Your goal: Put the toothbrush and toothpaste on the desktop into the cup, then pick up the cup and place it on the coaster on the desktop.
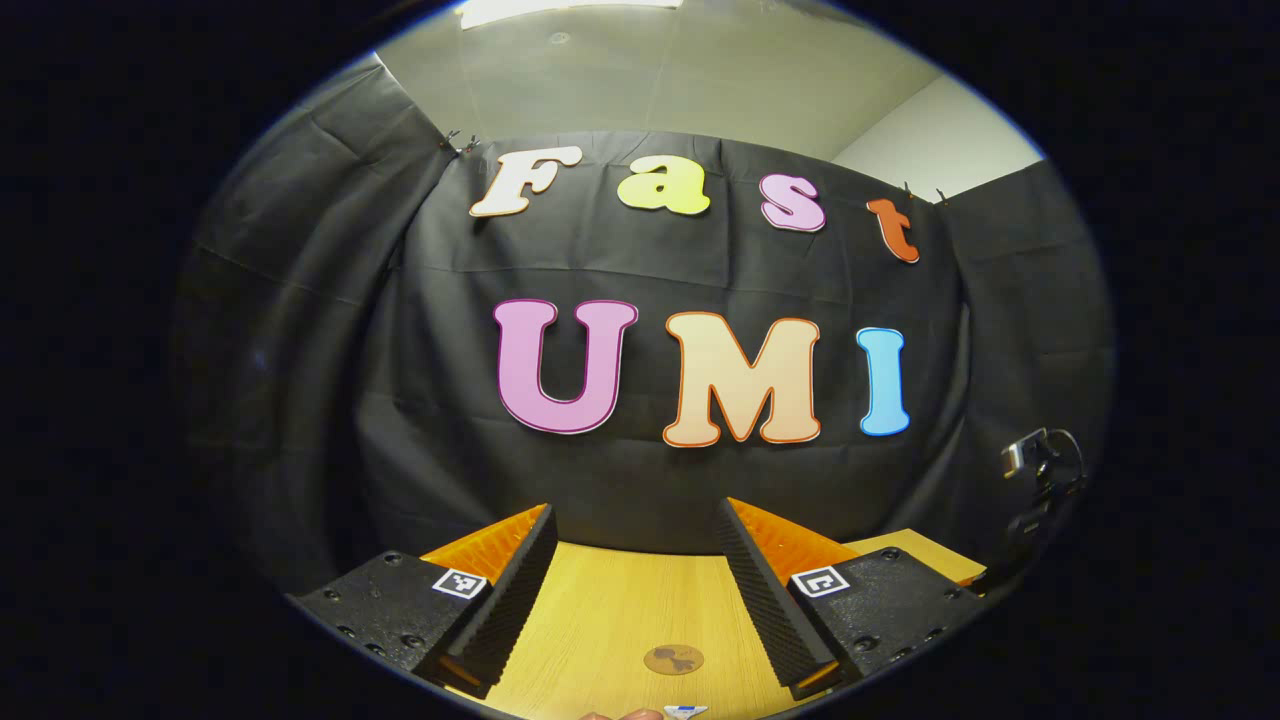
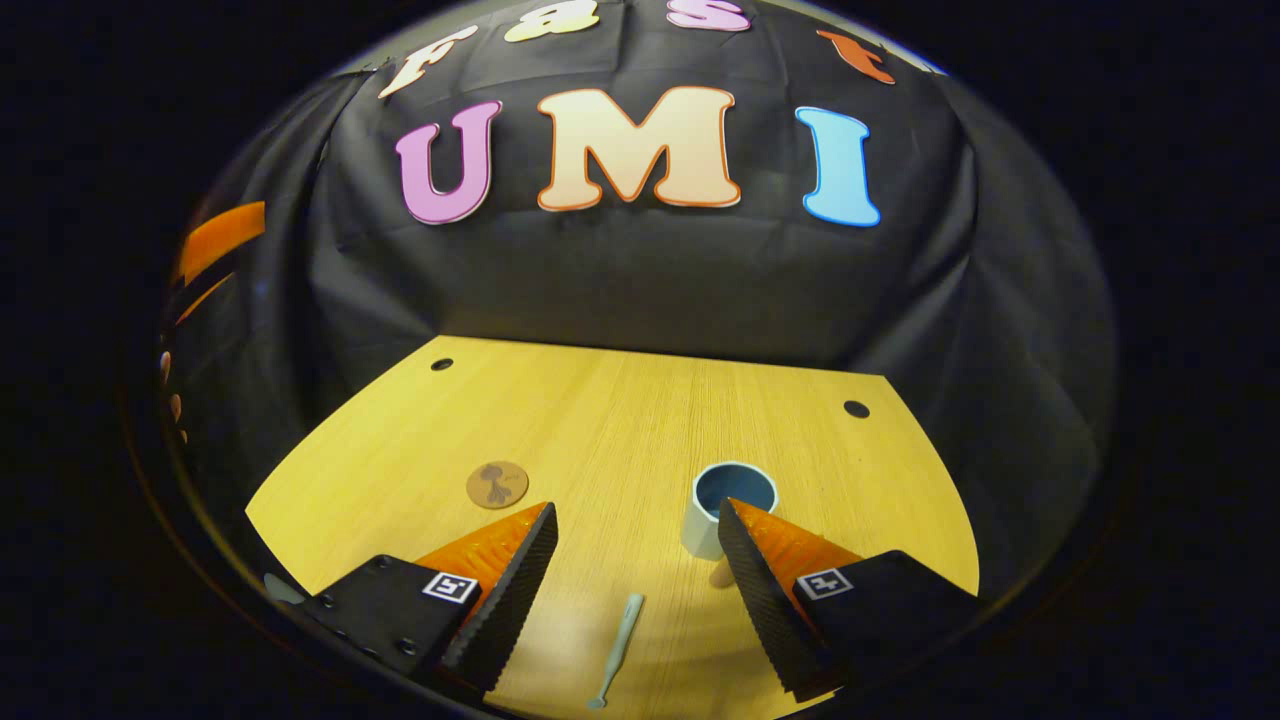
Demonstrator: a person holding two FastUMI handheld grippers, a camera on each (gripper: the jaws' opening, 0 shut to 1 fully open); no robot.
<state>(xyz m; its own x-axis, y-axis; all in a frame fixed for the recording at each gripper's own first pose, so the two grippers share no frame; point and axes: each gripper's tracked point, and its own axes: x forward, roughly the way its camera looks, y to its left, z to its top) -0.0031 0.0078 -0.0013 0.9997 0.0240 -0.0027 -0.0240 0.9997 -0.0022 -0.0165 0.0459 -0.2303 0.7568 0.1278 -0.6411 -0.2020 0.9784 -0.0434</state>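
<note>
Black cloth behind a pale wooden desktop (image 2: pixel 620 420), two small round holes near its far corners.

Right gripper (image 2: pixel 637 590): spread wide, holding nothing, hovering over the near edge. Toothbrush (image 2: pixel 618 650) flat on the wood between the fingers, touching neither, handle pointing away. Cup (image 2: pixel 730 510) upright just beyond the right fingertip, partly hidden by it, hollow showing nothing inside. Coaster (image 2: pixel 497 484) round and brown with a dark figure, toward the left side, well apart from the cup.

Left gripper (image 1: pixel 637 590): equally wide open, empty, raised and aimed at the cloth. Coaster (image 1: pixel 673 659) between its fingers, far below. Square black-and-white markers on both grippers; no readable writing. Small clamped camera (image 1: pixel 1040 465) off the right edge.
</note>
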